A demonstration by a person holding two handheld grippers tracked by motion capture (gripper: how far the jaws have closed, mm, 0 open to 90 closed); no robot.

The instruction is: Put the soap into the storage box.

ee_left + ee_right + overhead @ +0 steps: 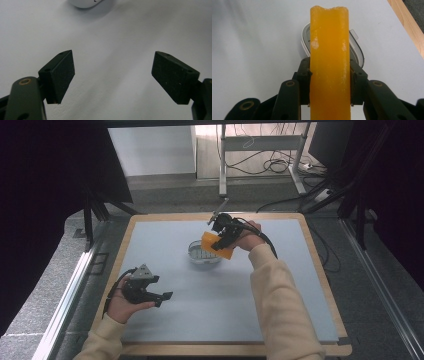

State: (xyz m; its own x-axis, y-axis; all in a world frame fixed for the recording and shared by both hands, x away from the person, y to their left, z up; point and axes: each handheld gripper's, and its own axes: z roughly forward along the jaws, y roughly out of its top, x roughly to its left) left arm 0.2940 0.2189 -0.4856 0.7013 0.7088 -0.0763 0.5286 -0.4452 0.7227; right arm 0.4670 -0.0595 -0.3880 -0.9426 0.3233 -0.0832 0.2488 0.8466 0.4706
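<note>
An orange sponge-like block (216, 245) hangs over a small clear bowl (199, 255) in the middle of the table, with my right gripper (222, 240) shut on it. In the right gripper view the block (329, 62) stands upright between the two black pads (304, 86), and the white bowl rim (357, 50) shows behind it. My left gripper (162, 297) rests at the front left of the table, open with nothing between its jaws. In the left gripper view its pads (60, 75) stand wide apart over bare tabletop (112, 70), and the bowl's edge (85, 3) peeks in at the top.
The grey mat (170, 245) lies on a wooden table (330, 285) with a raised rim. Beyond the far edge stand a metal desk frame (222, 165) and loose cables (272, 165) on the floor. Dark curtains flank both sides.
</note>
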